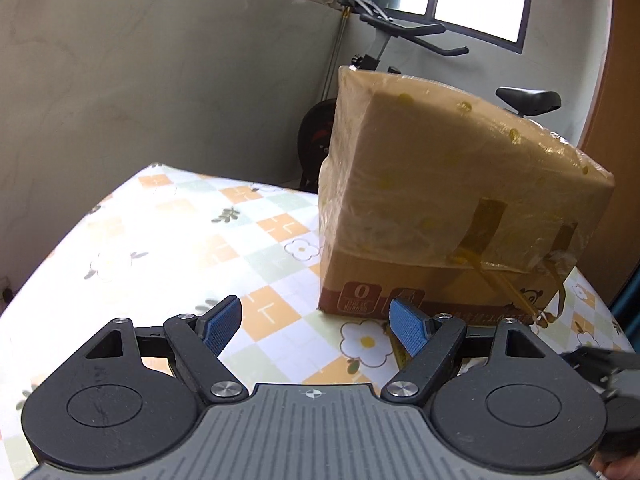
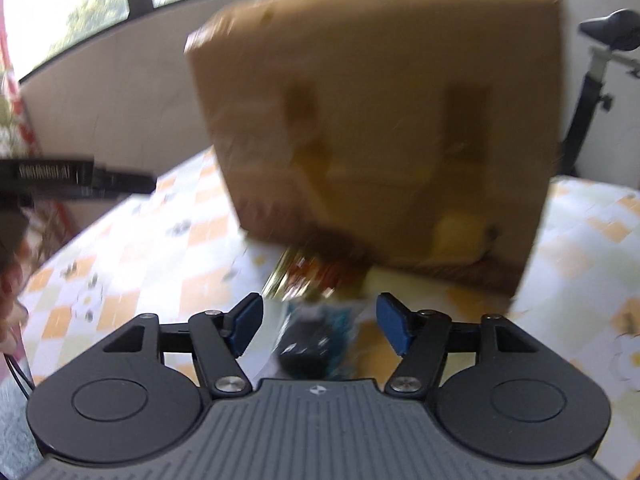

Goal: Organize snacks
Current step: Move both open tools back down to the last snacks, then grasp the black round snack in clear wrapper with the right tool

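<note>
Brown cardboard box point(image 1: 460, 200) wrapped in clear shiny plastic, standing on the surface point(image 1: 180, 240) in the left wrist view. Checked cloth on that surface, with orange and pale green squares and white flowers. Box off to the right, ahead of the left gripper point(image 1: 316, 326). Strips of brown tape down its near side, red print along its bottom edge. Jaws spread wide apart, blue pads point(image 1: 220, 326) facing each other, only cloth showing between them, box not touched. Grey wall behind, windows above it. Exercise bike point(image 1: 384, 36) past the box, black seat sticking out on the right. Bit of the other black tool at the far right edge.

Blurry in the right wrist view. Same box point(image 2: 380, 120) big and close, filling the middle, straight ahead of the right gripper point(image 2: 320, 326). Snack packets point(image 2: 316, 272) lying on the cloth point(image 2: 140, 264) right at the foot of the box, gold and red, smeared, cannot tell what sort. Dark and blue packet point(image 2: 316, 344) lower down, between the blue pads, not pressed by either. Jaws parted, gripping nothing. Left gripper's black arm point(image 2: 80, 178) poking in from the left edge. Bike seat point(image 2: 614, 30) at the top right.
</note>
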### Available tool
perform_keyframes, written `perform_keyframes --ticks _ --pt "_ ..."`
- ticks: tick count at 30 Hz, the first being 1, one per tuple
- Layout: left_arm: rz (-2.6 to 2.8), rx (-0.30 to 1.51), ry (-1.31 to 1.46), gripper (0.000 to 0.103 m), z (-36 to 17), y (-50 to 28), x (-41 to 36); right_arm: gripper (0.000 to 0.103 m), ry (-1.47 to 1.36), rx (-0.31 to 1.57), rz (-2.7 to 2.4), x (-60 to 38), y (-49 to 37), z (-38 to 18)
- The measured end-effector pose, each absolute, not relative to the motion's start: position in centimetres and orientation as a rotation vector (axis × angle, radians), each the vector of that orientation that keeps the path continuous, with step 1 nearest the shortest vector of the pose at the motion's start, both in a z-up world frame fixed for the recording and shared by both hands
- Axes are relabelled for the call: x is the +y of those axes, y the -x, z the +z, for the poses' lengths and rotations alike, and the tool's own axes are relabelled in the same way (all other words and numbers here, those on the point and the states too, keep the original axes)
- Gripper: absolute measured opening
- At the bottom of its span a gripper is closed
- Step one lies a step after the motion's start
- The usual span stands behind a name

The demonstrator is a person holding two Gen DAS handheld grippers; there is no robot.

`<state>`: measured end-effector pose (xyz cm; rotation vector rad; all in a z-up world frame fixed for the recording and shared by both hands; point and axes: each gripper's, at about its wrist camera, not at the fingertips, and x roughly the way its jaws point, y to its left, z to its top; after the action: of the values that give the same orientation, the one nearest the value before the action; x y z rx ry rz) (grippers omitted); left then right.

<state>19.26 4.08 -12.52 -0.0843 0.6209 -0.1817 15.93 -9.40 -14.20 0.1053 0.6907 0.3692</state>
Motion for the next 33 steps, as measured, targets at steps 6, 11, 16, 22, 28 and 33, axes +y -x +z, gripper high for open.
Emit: perform_keyframes --ticks 6,11,16,22,28,33 --pt "-0.183 0.657 0.120 0.083 -13.8 -18.9 4.1 0.070 -0.054 0.756 0.376 -8.3 -16.8 -16.1" --pt "-0.194 0.683 0.115 0.083 -14.8 -18.8 3.5 0.054 -0.086 0.727 0.391 -10.1 -15.9 -16.6" --pt "-0.214 0.714 0.103 0.083 -15.6 -19.5 1.8 0.053 -0.068 0.698 0.307 -12.6 -15.1 -16.7" --pt "-0.265 0.768 0.075 0.083 -17.2 -21.1 -1.8 0.053 -0.100 0.658 0.158 -16.2 -14.6 -17.1" --pt "-0.278 0.807 0.038 0.087 -18.8 -23.4 -6.0 0.053 -0.167 0.650 0.161 -17.4 -14.4 -17.2" --pt "-0.254 0.830 0.015 0.088 -20.2 -24.9 -8.4 0.053 -0.173 0.648 0.194 -17.6 -14.5 -17.2"
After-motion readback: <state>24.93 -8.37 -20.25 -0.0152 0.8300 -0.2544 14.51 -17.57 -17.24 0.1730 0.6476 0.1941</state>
